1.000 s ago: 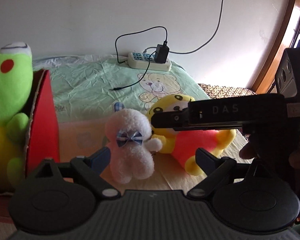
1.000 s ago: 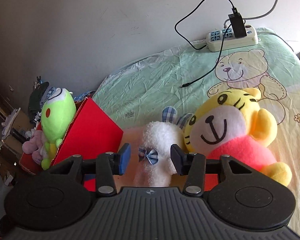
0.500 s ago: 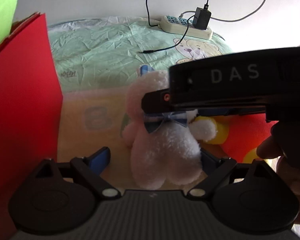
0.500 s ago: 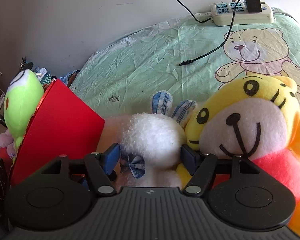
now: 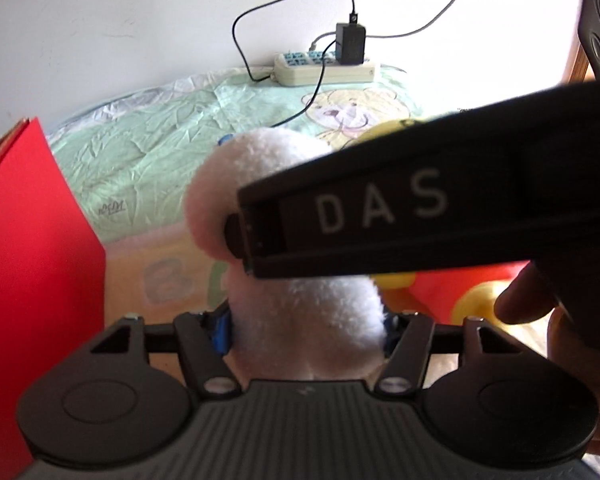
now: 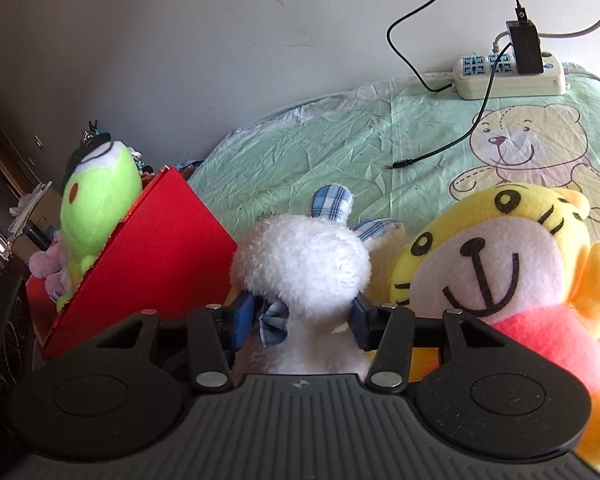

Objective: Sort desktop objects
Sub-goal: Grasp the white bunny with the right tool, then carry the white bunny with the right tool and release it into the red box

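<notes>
Two grippers pinch the white bunny (image 6: 300,264) that stands up on the bed (image 6: 340,132), the right gripper (image 6: 300,318) at its neck, the left gripper (image 5: 306,330) lower down, the red box (image 6: 148,256) just left.

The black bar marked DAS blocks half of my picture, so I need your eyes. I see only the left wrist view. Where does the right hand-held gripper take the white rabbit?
Observer: The right hand-held gripper has its pads on both sides of the white rabbit, at the neck, just under the head.
Operator: Is something already in the red box?
Observer: Yes, a green frog plush sits upright in it.
Operator: And the yellow plush, which I see only in part?
Observer: It is a smiling tiger in a red shirt, lying face up, close beside the rabbit's head.
</notes>
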`<state>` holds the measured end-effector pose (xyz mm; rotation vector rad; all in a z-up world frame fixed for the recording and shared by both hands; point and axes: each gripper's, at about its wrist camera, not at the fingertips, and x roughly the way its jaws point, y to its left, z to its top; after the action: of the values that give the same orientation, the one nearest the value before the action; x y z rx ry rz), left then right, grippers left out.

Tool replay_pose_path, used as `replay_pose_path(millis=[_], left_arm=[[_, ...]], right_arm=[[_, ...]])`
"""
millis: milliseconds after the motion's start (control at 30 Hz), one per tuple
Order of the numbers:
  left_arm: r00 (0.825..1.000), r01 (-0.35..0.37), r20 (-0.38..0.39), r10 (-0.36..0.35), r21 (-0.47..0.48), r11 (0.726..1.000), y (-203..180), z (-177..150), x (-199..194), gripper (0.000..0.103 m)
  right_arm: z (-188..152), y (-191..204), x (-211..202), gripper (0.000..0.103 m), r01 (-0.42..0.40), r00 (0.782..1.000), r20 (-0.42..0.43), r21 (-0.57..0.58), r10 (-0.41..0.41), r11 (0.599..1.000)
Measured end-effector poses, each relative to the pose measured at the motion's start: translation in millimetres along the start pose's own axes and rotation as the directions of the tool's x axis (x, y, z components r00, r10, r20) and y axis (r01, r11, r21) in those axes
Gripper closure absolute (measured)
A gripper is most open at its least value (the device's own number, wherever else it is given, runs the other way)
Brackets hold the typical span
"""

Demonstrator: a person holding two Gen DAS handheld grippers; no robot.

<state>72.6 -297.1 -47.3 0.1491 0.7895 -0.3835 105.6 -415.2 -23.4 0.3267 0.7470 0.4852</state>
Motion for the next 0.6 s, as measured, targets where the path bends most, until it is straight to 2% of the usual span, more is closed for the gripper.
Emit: replay_pose_path(millis=[167, 267, 400, 600], left_arm=[[0.994, 0.028, 0.100, -0.030, 0.020, 0.999, -11, 1, -49, 0.040], [0.986, 0.017, 0.165, -0.022, 0.028, 0.999, -12, -2, -79, 0.041], [0.969, -0.043, 0.243, 0.031, 0.047, 0.998, -8, -11, -115, 0.041], [0.943, -0.114, 0.321, 0.091, 0.053, 0.992, 25, -29, -167, 0.041]], right_arm=[[0, 6, -43, 0.051, -0.062, 0.995, 0.083, 0.054, 0.057, 0.997], [-1, 21, -62, 0.050, -0.090, 0.987, 0.140, 0.043, 0.084, 0.995], [-6, 46, -72, 0.049, -0.135, 0.970, 0.207, 0.028, 0.126, 0.990], [-10, 107, -72, 0.048, -0.182, 0.947, 0.259, -0.046, 0.188, 0.982]])
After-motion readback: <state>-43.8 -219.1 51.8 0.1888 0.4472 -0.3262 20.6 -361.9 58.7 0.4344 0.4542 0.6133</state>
